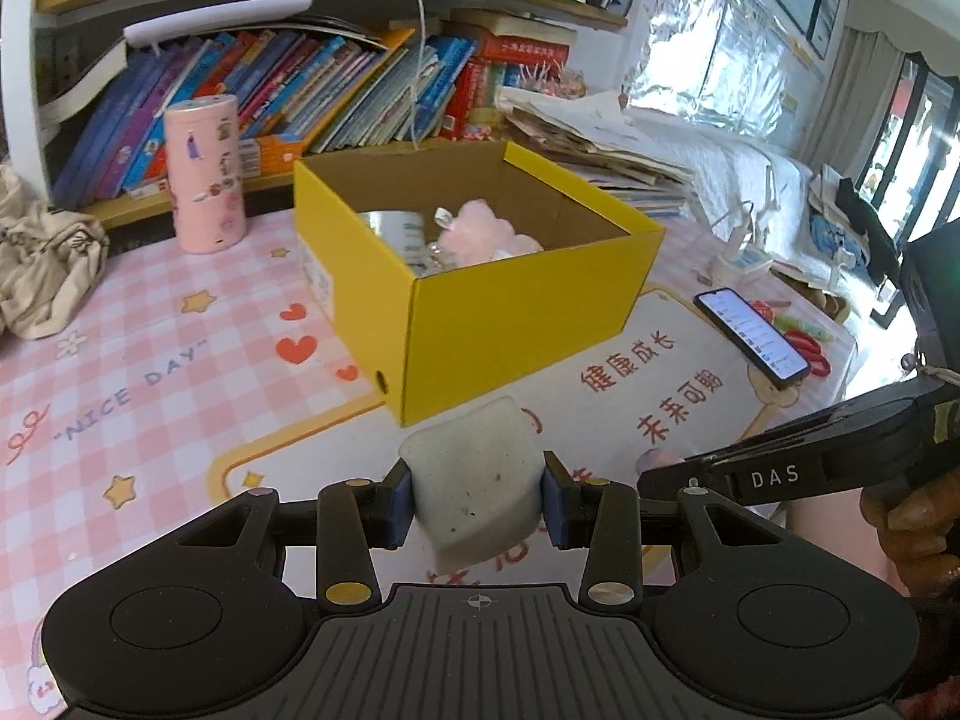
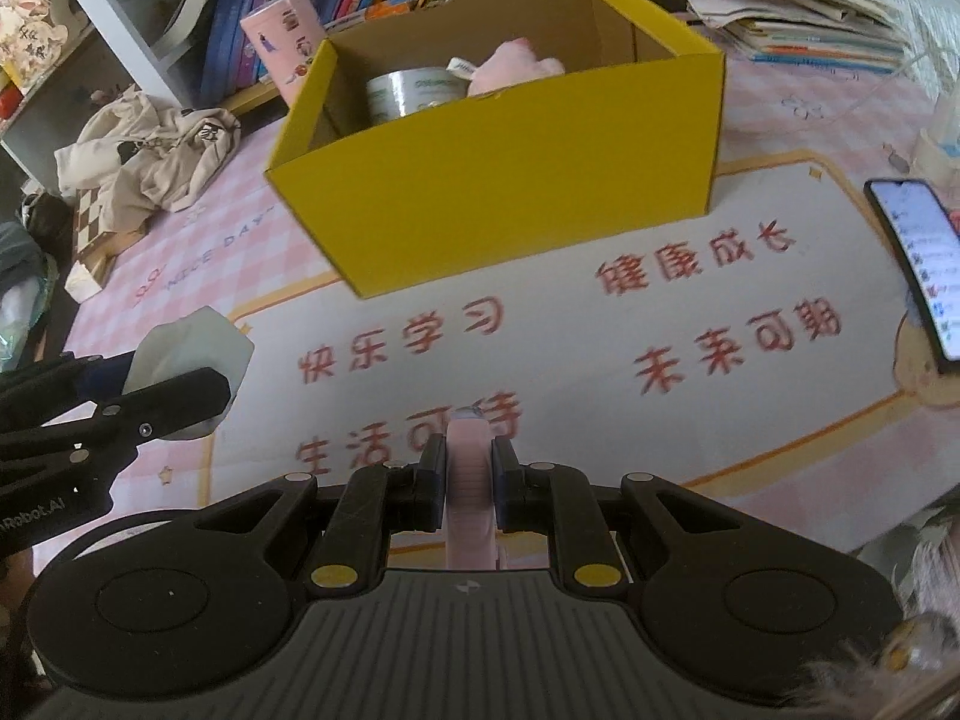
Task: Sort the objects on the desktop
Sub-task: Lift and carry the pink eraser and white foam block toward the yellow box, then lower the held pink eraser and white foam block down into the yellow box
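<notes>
A whitish, speckled eraser-like block (image 1: 477,480) is clamped between the blue pads of the left gripper (image 1: 477,501) and is held above the desk mat (image 1: 150,324), just short of the near corner of the yellow cardboard box (image 1: 516,324). A thin pink object (image 2: 471,492), seen edge-on and not identifiable, is pinched between the fingers of the right gripper (image 2: 470,480) and is carried over the printed white panel of the mat. "DAS" is read on the side of the right gripper in the left wrist view, and "Robot.AI" is read on the left gripper's body at the left edge of the right wrist view. "NICE DAY" is printed on the pink checked part of the mat, and red Chinese characters, among them 健康成长 and 快乐学习, are printed on the white panel. Inside the box a roll of tape (image 2: 414,93) with illegible green lettering and a pink plush toy (image 2: 510,69) are seen side by side. A pink cylindrical tin (image 1: 206,174) with stickers is stood near the far edge of the desk, left of the box. A lit phone (image 1: 750,336) is laid near the right edge, and crumpled beige cloth (image 2: 150,150) is heaped at the far-left corner. Leaning books (image 1: 336,90) and stacked papers (image 1: 600,138) are ranged behind the box.
</notes>
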{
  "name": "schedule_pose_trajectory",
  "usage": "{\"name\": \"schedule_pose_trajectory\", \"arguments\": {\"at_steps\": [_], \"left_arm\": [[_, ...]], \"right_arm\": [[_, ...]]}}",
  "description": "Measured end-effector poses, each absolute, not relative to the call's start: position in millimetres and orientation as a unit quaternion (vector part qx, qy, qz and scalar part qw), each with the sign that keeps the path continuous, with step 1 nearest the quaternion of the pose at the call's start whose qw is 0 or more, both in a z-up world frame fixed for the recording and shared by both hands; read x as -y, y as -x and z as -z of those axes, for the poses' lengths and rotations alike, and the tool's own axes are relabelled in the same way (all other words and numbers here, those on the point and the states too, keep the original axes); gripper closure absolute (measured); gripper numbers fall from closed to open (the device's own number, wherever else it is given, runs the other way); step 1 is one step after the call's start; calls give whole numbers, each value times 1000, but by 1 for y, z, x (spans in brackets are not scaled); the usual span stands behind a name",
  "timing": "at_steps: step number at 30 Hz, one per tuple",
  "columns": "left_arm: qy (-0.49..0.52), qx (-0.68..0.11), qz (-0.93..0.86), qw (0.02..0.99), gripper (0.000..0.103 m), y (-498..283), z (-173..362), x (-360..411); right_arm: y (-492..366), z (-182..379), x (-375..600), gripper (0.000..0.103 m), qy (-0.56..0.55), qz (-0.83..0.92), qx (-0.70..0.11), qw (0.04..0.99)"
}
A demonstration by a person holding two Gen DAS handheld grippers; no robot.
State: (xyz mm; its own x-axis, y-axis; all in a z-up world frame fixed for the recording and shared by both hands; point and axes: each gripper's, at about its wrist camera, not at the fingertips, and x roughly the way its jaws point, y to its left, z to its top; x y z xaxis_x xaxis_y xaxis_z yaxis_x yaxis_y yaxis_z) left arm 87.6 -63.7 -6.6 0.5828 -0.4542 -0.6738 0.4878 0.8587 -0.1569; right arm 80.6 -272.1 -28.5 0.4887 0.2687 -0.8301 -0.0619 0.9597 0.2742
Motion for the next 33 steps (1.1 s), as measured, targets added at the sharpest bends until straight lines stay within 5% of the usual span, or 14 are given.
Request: {"name": "schedule_pose_trajectory", "arguments": {"at_steps": [16,33], "left_arm": [[-22,-380,243,892,64,-111,9,122],[-13,-314,194,929,65,-136,-32,153]], "right_arm": [[-115,29,322,89,-77,-132,-497,854],[-159,-32,354,89,-47,-213,-400,890]]}}
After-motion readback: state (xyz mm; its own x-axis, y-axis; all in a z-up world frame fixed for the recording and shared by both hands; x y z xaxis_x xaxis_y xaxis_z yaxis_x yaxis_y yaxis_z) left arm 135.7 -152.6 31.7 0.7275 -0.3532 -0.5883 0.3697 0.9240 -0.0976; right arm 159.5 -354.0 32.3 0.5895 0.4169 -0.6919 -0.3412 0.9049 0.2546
